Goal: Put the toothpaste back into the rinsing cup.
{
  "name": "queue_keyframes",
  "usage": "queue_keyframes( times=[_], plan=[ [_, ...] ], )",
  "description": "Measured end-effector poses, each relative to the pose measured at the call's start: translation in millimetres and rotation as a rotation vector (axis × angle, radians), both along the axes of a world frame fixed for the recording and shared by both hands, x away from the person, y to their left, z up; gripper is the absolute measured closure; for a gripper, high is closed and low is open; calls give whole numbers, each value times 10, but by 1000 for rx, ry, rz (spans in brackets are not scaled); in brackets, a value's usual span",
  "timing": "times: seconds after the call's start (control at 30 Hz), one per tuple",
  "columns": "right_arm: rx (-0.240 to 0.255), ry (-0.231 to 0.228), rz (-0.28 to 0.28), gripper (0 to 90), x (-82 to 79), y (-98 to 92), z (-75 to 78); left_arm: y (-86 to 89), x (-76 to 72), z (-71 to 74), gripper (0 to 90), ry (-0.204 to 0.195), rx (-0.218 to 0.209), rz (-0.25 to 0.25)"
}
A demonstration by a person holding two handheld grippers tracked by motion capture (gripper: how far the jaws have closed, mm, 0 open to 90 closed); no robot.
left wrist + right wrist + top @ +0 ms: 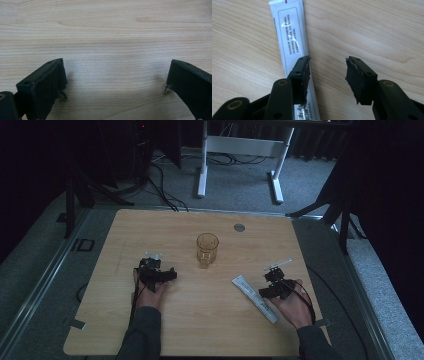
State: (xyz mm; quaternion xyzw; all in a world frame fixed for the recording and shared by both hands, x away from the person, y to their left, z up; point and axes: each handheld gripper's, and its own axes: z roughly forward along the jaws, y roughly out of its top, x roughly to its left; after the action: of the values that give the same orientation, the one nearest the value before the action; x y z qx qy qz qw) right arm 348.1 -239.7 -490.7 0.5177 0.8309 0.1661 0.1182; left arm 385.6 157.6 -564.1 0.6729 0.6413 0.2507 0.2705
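The white sachet [290, 40] lies flat on the table [200, 330], its long axis running along and partly beneath the right gripper's [327, 67] left jaw. That gripper stands half open, gripping nothing, and is the nearer one. The left gripper [115, 77] is wide open and empty, well apart from the sachet.

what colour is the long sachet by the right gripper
White with small dark print and a glossy sheen, the sachet shows best in the right gripper view.

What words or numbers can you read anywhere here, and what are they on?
White sachet: several lines of small dark print inside a framed box, too small and blurred to read; larger characters at its near end are cut off by the right gripper, not readable.
Glass cup: no writing to be seen.
Wooden table: no writing.
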Motion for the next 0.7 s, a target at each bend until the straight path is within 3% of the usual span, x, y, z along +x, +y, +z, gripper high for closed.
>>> queue_keyframes(
  times=[0.7],
  plan=[
    [-10, 50, 77, 547, -7, 126, -10, 0, 0, 0, 20, 0, 0, 0]
  ],
)
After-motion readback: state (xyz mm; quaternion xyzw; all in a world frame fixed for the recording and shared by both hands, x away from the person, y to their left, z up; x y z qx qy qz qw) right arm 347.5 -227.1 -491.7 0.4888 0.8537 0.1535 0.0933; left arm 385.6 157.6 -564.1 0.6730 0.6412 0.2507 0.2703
